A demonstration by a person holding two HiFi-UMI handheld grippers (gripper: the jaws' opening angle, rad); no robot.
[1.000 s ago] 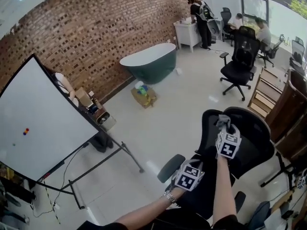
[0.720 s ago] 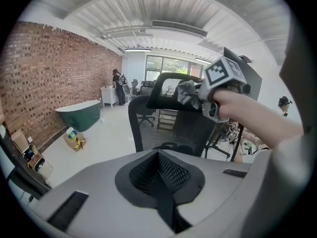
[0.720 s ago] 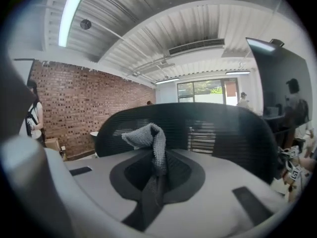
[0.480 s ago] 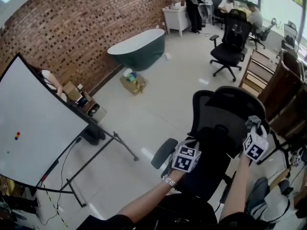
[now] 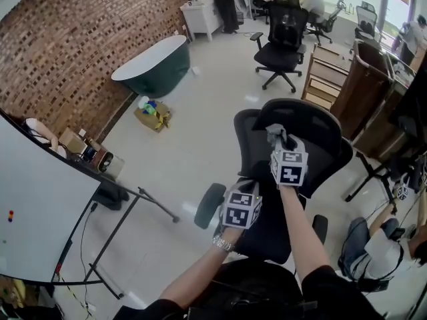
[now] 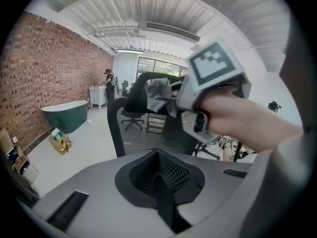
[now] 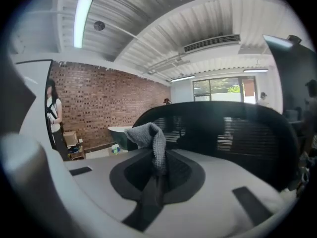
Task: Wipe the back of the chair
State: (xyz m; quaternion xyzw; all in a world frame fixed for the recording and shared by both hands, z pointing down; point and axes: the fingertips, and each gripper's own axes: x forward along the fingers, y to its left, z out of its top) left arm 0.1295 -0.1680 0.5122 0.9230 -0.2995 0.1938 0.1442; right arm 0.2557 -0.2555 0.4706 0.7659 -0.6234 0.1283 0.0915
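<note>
Over the chair back: right tongs (image 7: 157, 175) are clamped on a grey cloth (image 7: 147, 135). It bunches up out of the tips and droops to one side.
Chair: a black mesh office chair (image 5: 297, 145) stands mid-frame in the head view on the pale floor (image 5: 193, 145), directly under both forearms.
Chair back: its curved headrest (image 7: 223, 125) fills the right gripper view just beyond the cloth.
Cloth position: high on the chair back, at the lower edge of the headrest in the head view. Cannot tell whether it presses the mesh or sits just short of it.
Left tongs (image 6: 158, 177): jaws are shut together with nothing between them. They are held lower than the right, near the chair's left armrest (image 5: 208, 207). Contact with the chair cannot be told.
Left gripper view: it looks up along the mesh back. The right hand (image 6: 242, 120) wraps its gripper there, with the cloth sticking out against the headrest.
Wrist: a metal watch band (image 5: 222, 243) sits on the left arm.
Left of chair: a whiteboard (image 5: 33, 205) stands on a wheeled stand.
Brick wall (image 5: 80, 39): it runs along the left. A green bathtub (image 5: 152, 65) stands before it, with a small open box (image 5: 152, 114) on the floor nearby.
Far end: a second black office chair (image 5: 280, 42) stands beside wooden furniture (image 5: 350, 89). People are at desks beyond, too small to detail.
</note>
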